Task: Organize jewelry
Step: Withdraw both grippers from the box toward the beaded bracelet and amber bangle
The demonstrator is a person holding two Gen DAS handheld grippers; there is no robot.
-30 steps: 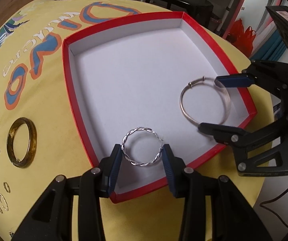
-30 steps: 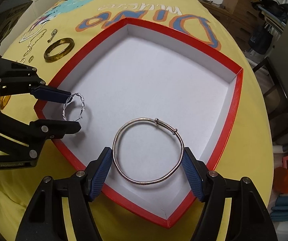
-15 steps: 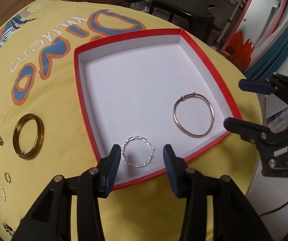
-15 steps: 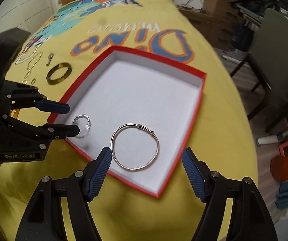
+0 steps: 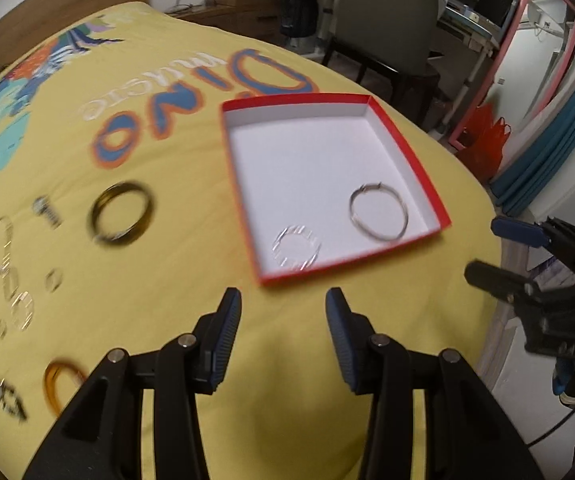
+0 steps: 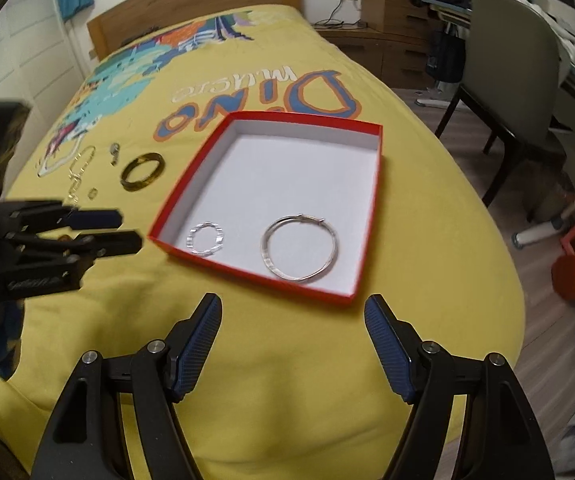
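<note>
Silver wire makes up both pieces already in the red box (image 6: 371, 216): the twisted bangle (image 6: 206, 239) lies at about 7 o'clock on the white floor, the larger plain bangle (image 6: 299, 248) beside it at about 5 o'clock, near the front wall; both look light, thin and stiff, likely to skate on the smooth card, so a pinch across the hoop from outside, or on one side of the wire, should serve. Outside the box, at its 9 o'clock on the yellow bedspread (image 6: 287, 360), rests the amber bangle (image 6: 143, 172), thicker, glossy and probably slippery and brittle if dropped; I judge it best taken across its rim. Farther out lie a chain (image 6: 79, 172) and small rings (image 5: 53, 280), limp or tiny and hard to pinch off soft cloth. The left gripper (image 5: 283, 338) and right gripper (image 6: 293, 344) both hang over bare bedspread with jaws spread and nothing between them.

A second ago each gripper straddled its silver bangle inside the box; since then both have drawn back and up, leaving the bangles lying free, and the whole box now shows.
</note>
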